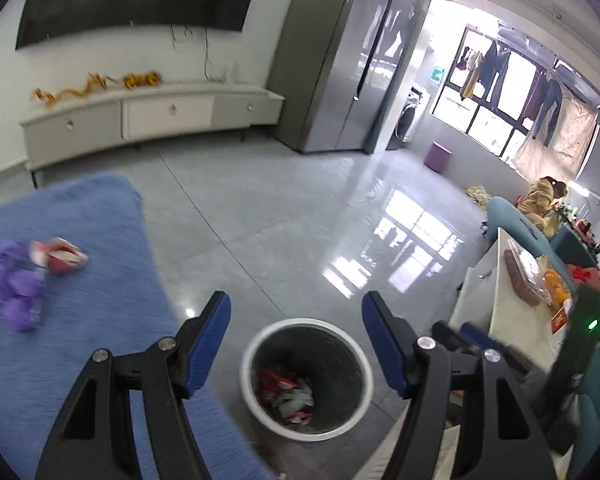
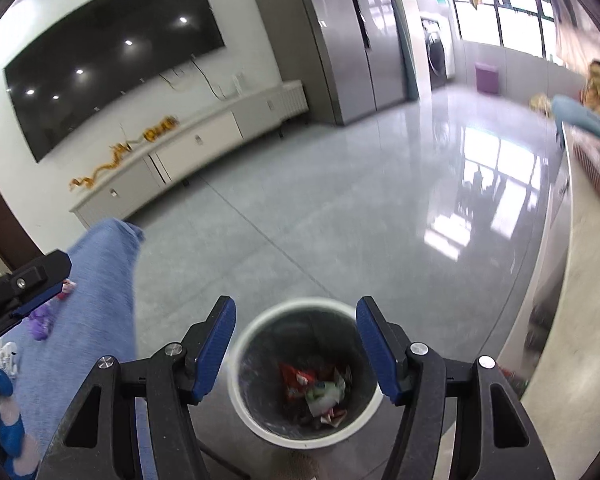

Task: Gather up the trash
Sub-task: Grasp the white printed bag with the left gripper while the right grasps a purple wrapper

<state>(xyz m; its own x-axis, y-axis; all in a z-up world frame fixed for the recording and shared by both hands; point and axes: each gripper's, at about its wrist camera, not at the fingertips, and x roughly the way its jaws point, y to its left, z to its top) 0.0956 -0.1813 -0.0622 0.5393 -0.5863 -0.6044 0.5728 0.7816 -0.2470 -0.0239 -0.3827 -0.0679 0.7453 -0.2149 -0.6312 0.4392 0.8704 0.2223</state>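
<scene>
While both grippers — left gripper [image 1: 296, 312], right gripper [image 2: 296, 316] — gape empty, upright bin [image 1: 306, 378] mouth faces up.

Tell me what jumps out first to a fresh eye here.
A round white-rimmed grey trash bin stands on the glossy floor, holding red and white crumpled wrappers, framed between both open blue-padded tools, left tool and right tool. On the blue cloth to the left lie purple and red wrappers.

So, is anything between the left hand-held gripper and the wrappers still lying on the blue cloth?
Nothing visible. The left hand-held gripper is open and empty above the trash bin; the purple wrappers and red-and-white wrapper lie exposed on the blue cloth to its left.
</scene>
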